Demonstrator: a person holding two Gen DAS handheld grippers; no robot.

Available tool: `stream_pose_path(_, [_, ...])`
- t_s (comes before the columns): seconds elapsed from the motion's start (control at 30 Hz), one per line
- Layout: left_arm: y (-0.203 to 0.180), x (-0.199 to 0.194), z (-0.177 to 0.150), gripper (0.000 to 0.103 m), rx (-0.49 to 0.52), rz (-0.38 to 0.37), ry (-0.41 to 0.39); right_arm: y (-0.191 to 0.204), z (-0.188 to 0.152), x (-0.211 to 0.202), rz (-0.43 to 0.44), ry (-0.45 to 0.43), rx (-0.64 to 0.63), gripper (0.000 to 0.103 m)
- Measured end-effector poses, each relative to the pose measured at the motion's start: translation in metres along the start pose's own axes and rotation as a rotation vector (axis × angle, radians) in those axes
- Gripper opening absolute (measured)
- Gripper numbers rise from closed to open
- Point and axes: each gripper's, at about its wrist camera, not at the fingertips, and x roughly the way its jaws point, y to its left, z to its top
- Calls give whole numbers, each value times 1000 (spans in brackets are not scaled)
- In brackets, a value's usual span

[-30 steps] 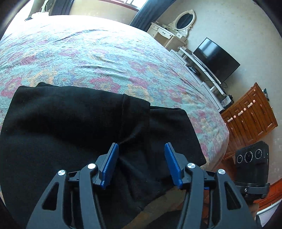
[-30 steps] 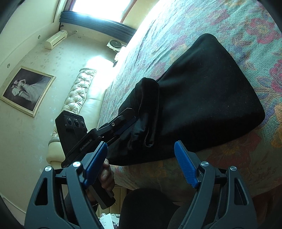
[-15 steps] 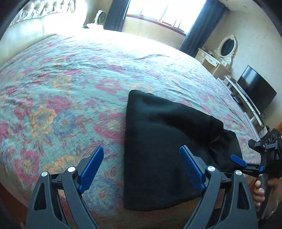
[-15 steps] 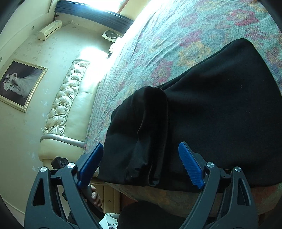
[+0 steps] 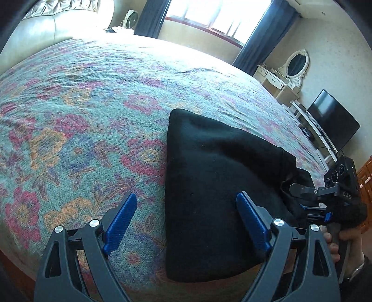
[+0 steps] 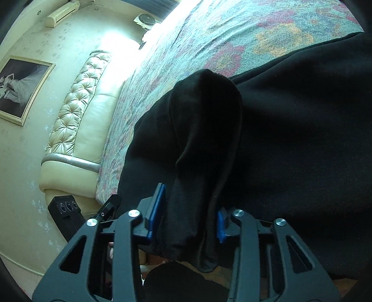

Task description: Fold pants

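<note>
Black fleece pants [image 5: 209, 185] folded on the bed's flowered green bedspread [image 5: 81, 116], near its front edge.

Left tool [image 5: 183, 220] stands wide, empty, straddling the pants' left border. Right tool [image 6: 188, 213] is closing on a raised ridge of cloth between its pads; judged best to grip all layers before lifting. Room: padded cream headboard [image 6: 76, 111], curtained window [image 5: 216, 18], television [image 5: 332, 125].
</note>
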Motion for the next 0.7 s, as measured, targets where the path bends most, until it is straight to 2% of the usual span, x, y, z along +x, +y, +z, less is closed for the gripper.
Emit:
stream_pose_path(0.03, [0,0,0,86,0,2,0,-3,-1,0,5,1,8,18])
stream_pose_path(0.13, [-1,0,0,86,4,6,2,1,-3,-5,33,-23,1,14])
stream_pose_path(0.3, [-4,-5,2,86,17,19,-7,26,1,-36,69,-90,-79,12])
stream_pose_path(0.43, [-5,-8,4,86,10,1,-17,40,9,-72,53,-141,-139,12])
stream_pose_path(0.7, [-19,-3,1,86,26,-54,5,10,15,-128,-18,-195,-122,12])
